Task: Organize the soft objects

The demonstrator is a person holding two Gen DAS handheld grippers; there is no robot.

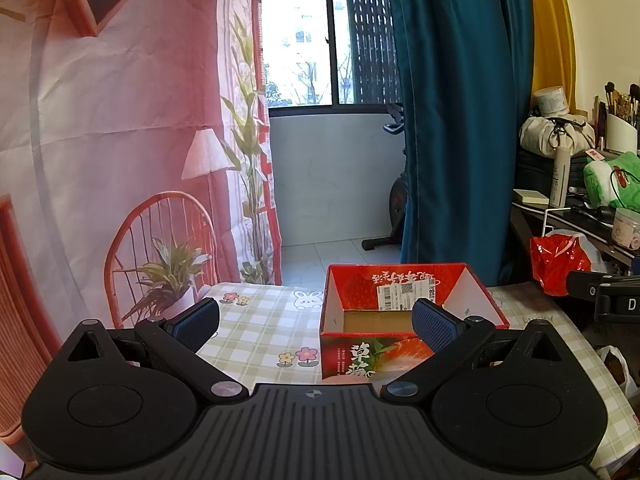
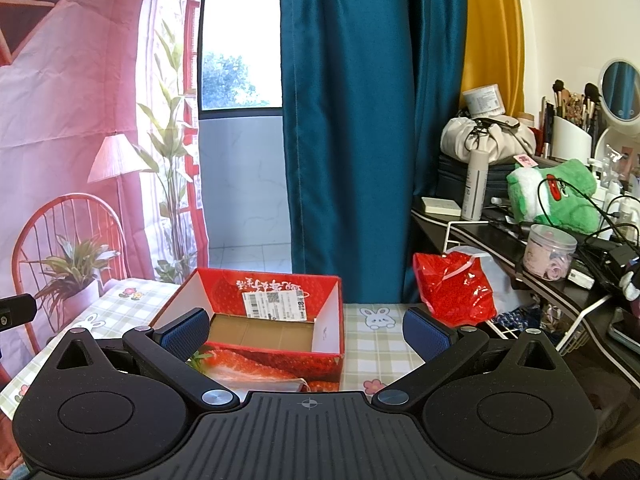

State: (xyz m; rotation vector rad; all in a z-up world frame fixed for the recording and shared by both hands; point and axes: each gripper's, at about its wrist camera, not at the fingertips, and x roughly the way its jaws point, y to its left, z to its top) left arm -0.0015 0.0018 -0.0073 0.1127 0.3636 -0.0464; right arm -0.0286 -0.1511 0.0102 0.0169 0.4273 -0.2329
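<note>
An open red strawberry-print cardboard box [image 1: 400, 312] stands on the checked tablecloth [image 1: 256, 320]; its brown floor looks empty. It also shows in the right wrist view [image 2: 264, 320]. My left gripper [image 1: 316, 326] is open and empty, above the table, just before the box's left front. My right gripper [image 2: 306, 334] is open and empty, in front of the box. A green plush toy [image 2: 556, 196] lies on the dark side desk at right; it also shows in the left wrist view [image 1: 612, 180]. No soft object is visible on the table.
A red plastic bag [image 2: 456, 288] hangs by the desk edge next to a white wire rack [image 2: 560, 320]. The desk [image 2: 500, 236] holds a beige pouch [image 2: 484, 136], a spray can, a jar, cables, brushes and a mirror. A teal curtain [image 2: 352, 120] hangs behind the table.
</note>
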